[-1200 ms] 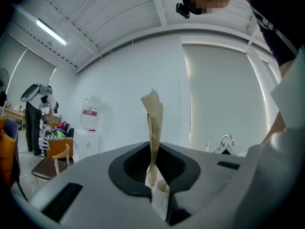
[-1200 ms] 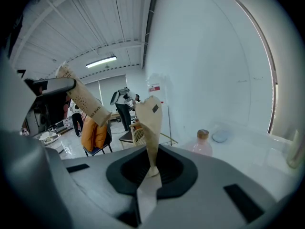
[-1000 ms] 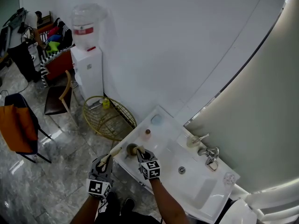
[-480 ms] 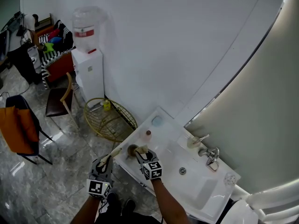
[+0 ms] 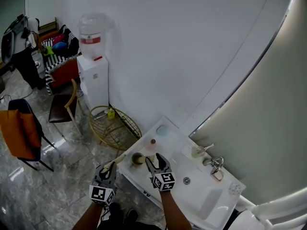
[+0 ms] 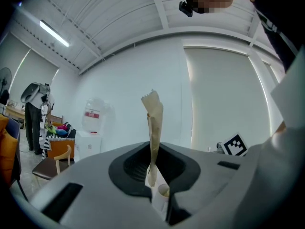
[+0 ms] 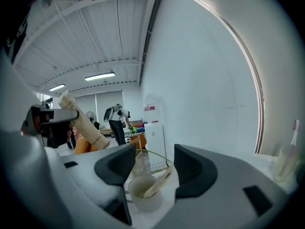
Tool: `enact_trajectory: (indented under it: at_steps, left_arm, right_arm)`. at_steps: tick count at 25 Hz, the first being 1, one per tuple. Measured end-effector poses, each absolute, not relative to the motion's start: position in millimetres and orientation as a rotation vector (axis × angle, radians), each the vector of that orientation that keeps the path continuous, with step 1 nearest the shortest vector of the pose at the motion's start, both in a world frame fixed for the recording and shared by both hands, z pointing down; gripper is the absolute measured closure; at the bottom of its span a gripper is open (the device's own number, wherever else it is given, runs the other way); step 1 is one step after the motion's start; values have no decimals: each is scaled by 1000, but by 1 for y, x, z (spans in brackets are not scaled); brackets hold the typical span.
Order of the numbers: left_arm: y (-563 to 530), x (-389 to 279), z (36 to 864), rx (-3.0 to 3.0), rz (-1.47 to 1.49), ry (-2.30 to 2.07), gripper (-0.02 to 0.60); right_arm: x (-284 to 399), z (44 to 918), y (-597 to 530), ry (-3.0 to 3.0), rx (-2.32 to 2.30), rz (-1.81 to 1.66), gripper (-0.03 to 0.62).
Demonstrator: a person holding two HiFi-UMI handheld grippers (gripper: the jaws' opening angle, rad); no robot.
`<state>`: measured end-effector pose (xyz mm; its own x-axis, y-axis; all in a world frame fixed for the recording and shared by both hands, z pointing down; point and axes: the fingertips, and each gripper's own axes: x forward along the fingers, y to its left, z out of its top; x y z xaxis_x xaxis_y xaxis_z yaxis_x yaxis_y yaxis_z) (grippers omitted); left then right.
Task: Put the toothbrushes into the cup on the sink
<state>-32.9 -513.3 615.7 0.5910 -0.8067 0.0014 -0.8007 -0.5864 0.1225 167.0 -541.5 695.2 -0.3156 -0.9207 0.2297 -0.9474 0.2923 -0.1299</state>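
A beige cup (image 5: 137, 158) stands on the near left corner of the white sink (image 5: 201, 200). A wrapped toothbrush (image 7: 160, 182) leans inside the cup (image 7: 144, 192). My right gripper (image 5: 155, 160) hangs just above and behind the cup; its jaws have just been opening and nothing is between them (image 7: 150, 164). My left gripper (image 5: 108, 169) is left of the sink, shut on a paper-wrapped toothbrush (image 6: 153, 128) that sticks up between its jaws. That toothbrush (image 7: 84, 121) also shows at the left of the right gripper view.
A gold wire basket (image 5: 114, 124), a chair (image 5: 61, 105) and a water dispenser (image 5: 93, 61) stand left of the sink by the wall. On the sink are a small bottle (image 5: 153, 142), a blue dish (image 5: 161, 129) and the faucet (image 5: 216, 165).
My right gripper has opened and risen off the cup, and a toothbrush now rests in the cup. The left gripper has kept still with its toothbrush.
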Motion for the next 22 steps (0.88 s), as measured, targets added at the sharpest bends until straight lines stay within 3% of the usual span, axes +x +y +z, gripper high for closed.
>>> enact_trajectory:
  at_steps: [13, 16, 18, 22]
  left_arm:
    - [-500, -44, 583, 2719, -163, -1378, 535]
    - [-494, -45, 579, 2711, -170, -1366, 536]
    - [-490, -45, 578, 2718, -172, -1362, 535]
    - [-483, -47, 572, 2725, -189, -1359, 535]
  right_arm:
    - [167, 578, -494, -2550, 1851, 122, 344]
    - [160, 577, -479, -2537, 1830, 106, 414]
    - [159, 574, -470, -2551, 1857, 100, 500]
    - [155, 569, -455, -2579, 1888, 118, 542]
